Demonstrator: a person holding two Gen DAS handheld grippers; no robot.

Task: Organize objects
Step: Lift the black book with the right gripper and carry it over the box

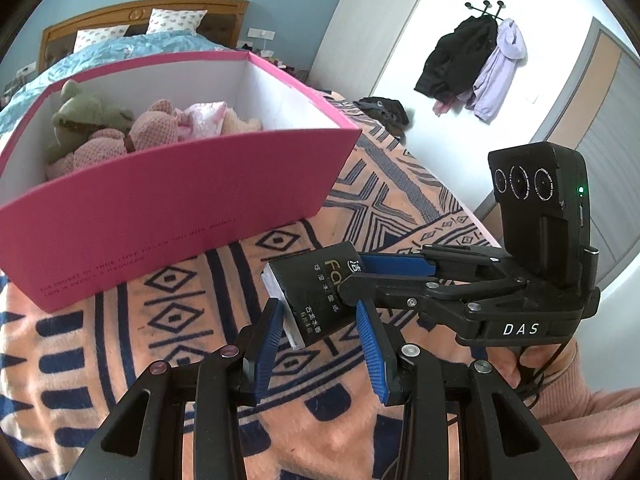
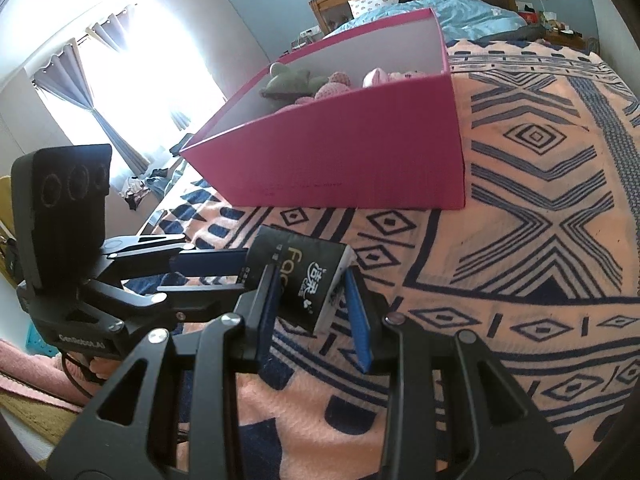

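A black tissue pack [image 1: 316, 296] with gold lettering is held above the patterned blanket. My left gripper [image 1: 320, 312] brackets its near end, with small gaps at the blue pads. My right gripper [image 1: 360, 280] comes in from the right and is clamped on the pack's far end. In the right wrist view the pack [image 2: 304, 276] sits between my right gripper's [image 2: 312, 276] blue pads, and the left gripper [image 2: 236, 268] reaches in from the left. A pink box [image 1: 160, 196] with plush toys [image 1: 120, 128] stands just behind; it also shows in the right wrist view [image 2: 360, 156].
The orange and navy patterned blanket [image 2: 540, 240] covers the surface under the box. A bed with a blue quilt [image 1: 100, 52] lies behind. Coats [image 1: 472, 68] hang on the far wall. A window with curtains [image 2: 100, 92] is at the left.
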